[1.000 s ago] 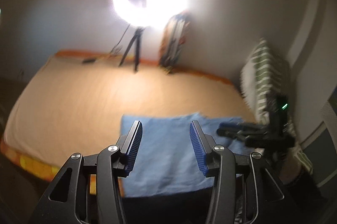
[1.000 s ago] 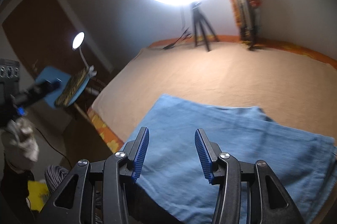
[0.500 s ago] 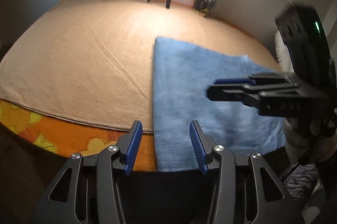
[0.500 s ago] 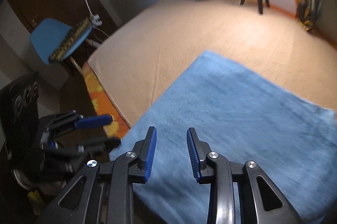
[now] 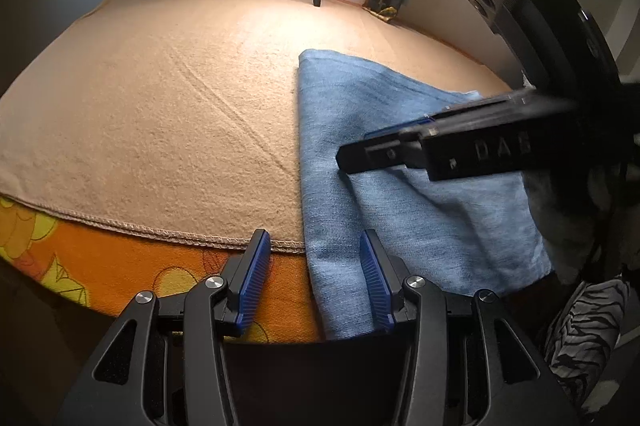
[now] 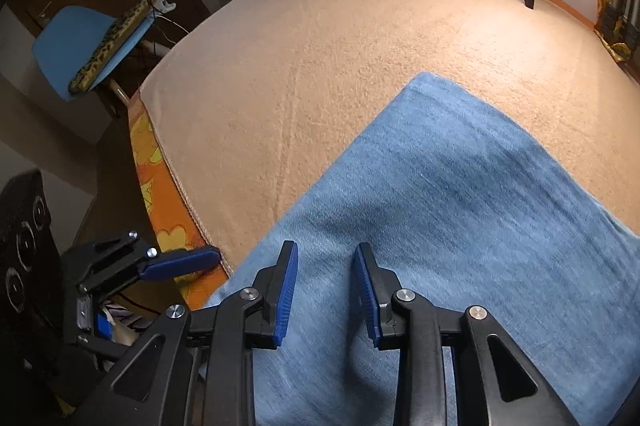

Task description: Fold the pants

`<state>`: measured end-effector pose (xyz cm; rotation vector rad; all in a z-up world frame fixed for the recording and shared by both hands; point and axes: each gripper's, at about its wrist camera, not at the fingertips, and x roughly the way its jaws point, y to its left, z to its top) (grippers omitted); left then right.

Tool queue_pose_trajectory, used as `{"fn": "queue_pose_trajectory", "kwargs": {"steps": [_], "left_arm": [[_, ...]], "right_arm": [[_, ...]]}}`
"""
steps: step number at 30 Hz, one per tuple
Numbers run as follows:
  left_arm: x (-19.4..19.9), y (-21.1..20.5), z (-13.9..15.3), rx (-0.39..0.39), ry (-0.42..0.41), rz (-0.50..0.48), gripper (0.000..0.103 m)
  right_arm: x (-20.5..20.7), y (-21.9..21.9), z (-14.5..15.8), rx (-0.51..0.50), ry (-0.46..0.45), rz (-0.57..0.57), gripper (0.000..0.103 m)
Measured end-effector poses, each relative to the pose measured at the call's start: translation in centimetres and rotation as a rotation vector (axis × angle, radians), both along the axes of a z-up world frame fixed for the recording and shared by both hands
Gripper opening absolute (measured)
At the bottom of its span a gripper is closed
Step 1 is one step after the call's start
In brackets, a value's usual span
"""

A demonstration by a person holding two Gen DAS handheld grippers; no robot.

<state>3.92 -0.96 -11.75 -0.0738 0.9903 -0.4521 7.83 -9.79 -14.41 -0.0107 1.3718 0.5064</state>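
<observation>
A pair of light blue denim pants (image 5: 404, 161), already folded into a flat, roughly rectangular stack, lies on a beige terry blanket (image 5: 168, 113) that covers a bed, with an orange patterned sheet (image 5: 120, 266) showing along the bed's near edge. The stack sits at that near edge, and its lower corner overhangs the sheet. The left gripper (image 5: 312, 282), black with ribbed blue pads, hangs over this near-left corner with its fingers parted and nothing between them; the cloth's edge lies below the gap. The right gripper (image 6: 326, 290) points steeply down over the middle of the stack; its fingers have just been closing and then eased slightly apart, and stand narrowly parted with only the denim surface beneath, though whether the tips touch the cloth is hard to tell. The folding looks far along: the layers appear even and compact. At most one further fold, or a final smoothing, seems left.
</observation>
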Motion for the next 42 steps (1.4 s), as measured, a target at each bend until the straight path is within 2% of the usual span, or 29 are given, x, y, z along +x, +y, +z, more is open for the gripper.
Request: {"fn": "queue_pose_trajectory", "kwargs": {"steps": [6,11,19,22,23,27,35,40,41,42], "left_arm": [[0.2,0.3,-0.2,-0.032,0.006,-0.004,0.045],[0.0,0.5,-0.2,-0.045,0.006,-0.002,0.044],[-0.3,0.9,0.1,-0.075,0.007,0.009,0.044],[-0.6,0.9,0.2,-0.081,0.003,0.013,0.044],[-0.7,0.9,0.2,-0.083,0.004,0.014,0.044],[-0.8,0.8,0.3,-0.092,0.006,0.013,0.044],[0.3,-1.2,0.3,-0.107,0.009,-0.011,0.044],[0.6,-0.9,-0.4,-0.178,0.047,0.002,0.044],[0.6,-0.9,-0.3,-0.187,0.044,0.004,0.037],[0.5,-1.0,-0.1,-0.200,0.033,0.006,0.023]], "right_arm": [[3.2,2.1,0.3,-0.063,0.096,-0.054,0.041],[5.5,4.9,-0.5,-0.190,0.168,-0.043,0.041],[5.4,7.8,-1.9,-0.342,0.176,0.015,0.040],[4.8,8.6,-1.9,-0.372,0.145,0.026,0.029],[4.6,8.5,-1.9,-0.379,0.132,0.022,0.021],[4.3,6.4,-1.2,-0.302,0.126,-0.044,0.002],[2.7,2.5,2.0,-0.112,0.089,-0.146,0.000],[2.6,0.6,3.4,-0.044,0.072,-0.170,0.000],[2.2,0.4,3.4,-0.036,0.070,-0.173,0.000],[2.3,0.1,3.5,-0.032,0.066,-0.172,0.000]]}}
